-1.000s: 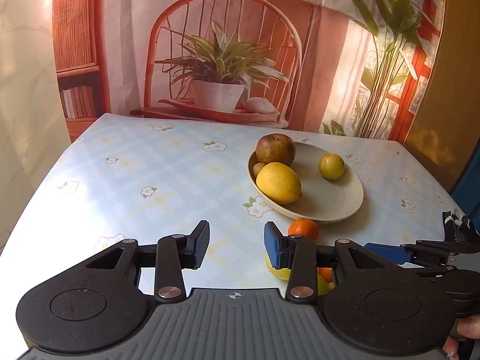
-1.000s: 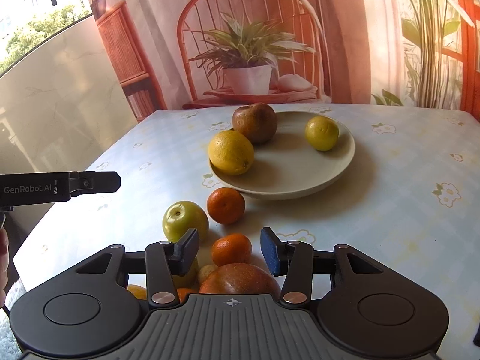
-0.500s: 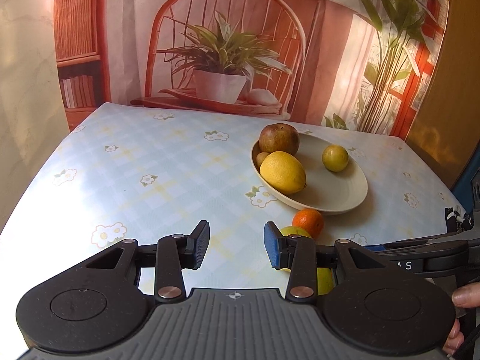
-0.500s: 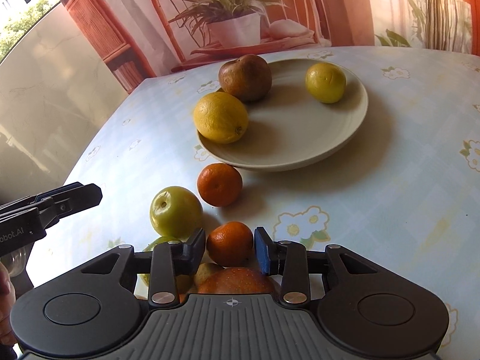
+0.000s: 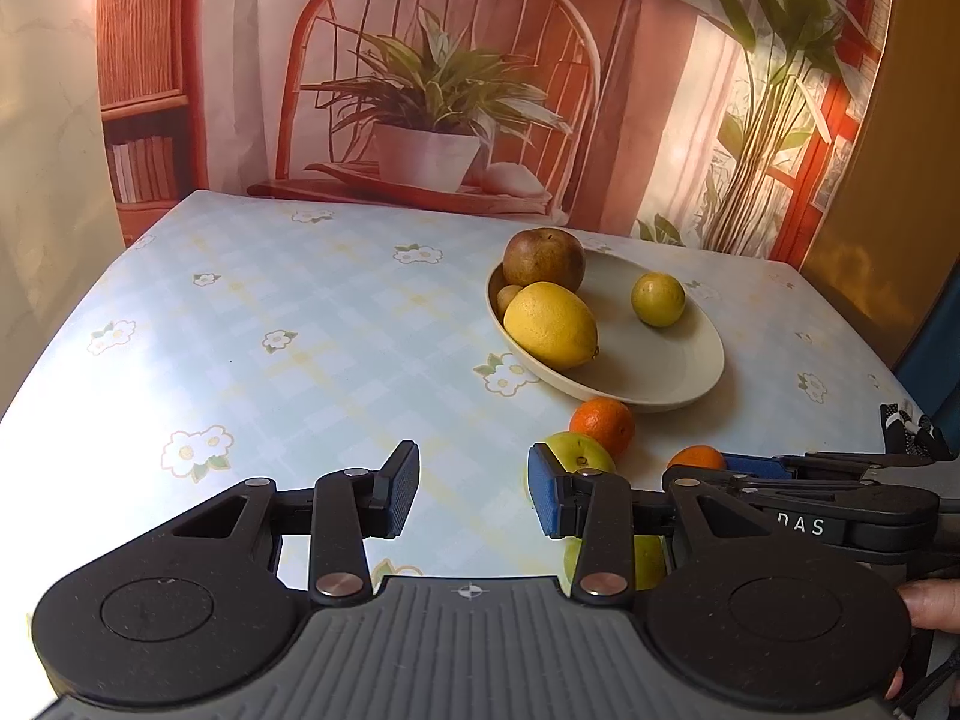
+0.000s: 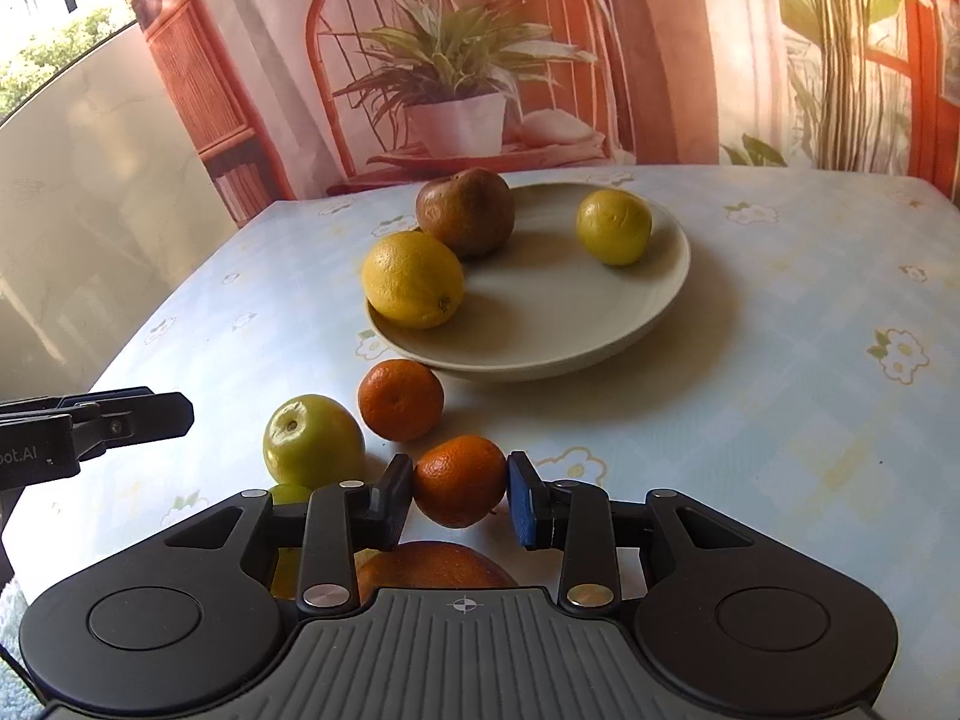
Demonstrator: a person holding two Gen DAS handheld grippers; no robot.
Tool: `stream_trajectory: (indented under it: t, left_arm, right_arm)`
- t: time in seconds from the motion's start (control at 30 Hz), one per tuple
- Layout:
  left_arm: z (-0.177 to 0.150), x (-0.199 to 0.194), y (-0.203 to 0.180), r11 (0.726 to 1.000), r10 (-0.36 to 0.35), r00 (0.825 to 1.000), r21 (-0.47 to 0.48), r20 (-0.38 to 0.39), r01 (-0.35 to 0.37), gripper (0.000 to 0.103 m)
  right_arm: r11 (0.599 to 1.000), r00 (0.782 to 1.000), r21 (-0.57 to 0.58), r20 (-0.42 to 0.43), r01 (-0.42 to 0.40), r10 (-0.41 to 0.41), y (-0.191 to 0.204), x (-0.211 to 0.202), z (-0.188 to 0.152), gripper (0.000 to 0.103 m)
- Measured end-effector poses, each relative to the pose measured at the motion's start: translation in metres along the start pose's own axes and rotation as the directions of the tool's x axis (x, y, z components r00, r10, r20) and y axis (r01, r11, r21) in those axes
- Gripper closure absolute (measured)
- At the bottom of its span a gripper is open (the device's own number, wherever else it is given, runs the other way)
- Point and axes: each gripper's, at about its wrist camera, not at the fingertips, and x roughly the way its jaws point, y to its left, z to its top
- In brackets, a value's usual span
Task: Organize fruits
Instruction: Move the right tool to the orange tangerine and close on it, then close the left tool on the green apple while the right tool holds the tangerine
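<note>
**Ana:** Right wrist view is showing your right gripper [image 6: 459, 495] squeezing a small orange tangerine [image 6: 459, 480]. The pads are touching both of its sides.

**Ben:** Are you filling the plate [image 6: 600, 336] yet?

**Ana:** Partly. A lemon [image 6: 413, 279], a brown apple [image 6: 465, 211] and a little yellow-green fruit [image 6: 614, 226] are sitting on it. Another tangerine [image 6: 400, 399] and a green apple [image 6: 312, 441] are waiting on the table [image 6: 810, 360], just beside it.

**Ben:** And your left gripper [image 5: 473, 498]?

**Ana:** Its jaws are standing apart, holding nothing.
</note>
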Motion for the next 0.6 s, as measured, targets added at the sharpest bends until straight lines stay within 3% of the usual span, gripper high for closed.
stream_trajectory:
  t: [0.17,0.43,0.6]
  left_arm:
    - [-0.001,0.000,-0.001,1.000,-0.008,1.000,-0.010,0.006,0.008,0.061]
    - [0.001,0.000,-0.009,1.000,-0.011,1.000,0.011,0.018,0.011,0.061]
    - [0.003,-0.002,-0.013,1.000,-0.024,0.999,0.003,0.032,0.024,0.061]
  right_arm:
    - [0.998,0.995,-0.059,0.102,0.023,-0.017,-0.015,-0.012,-0.001,0.072]
    - [0.993,0.976,-0.117,0.216,0.002,0.024,-0.050,-0.017,-0.002,0.072]
    - [0.991,0.970,-0.133,0.237,-0.031,0.062,-0.053,-0.017,-0.006,0.072]
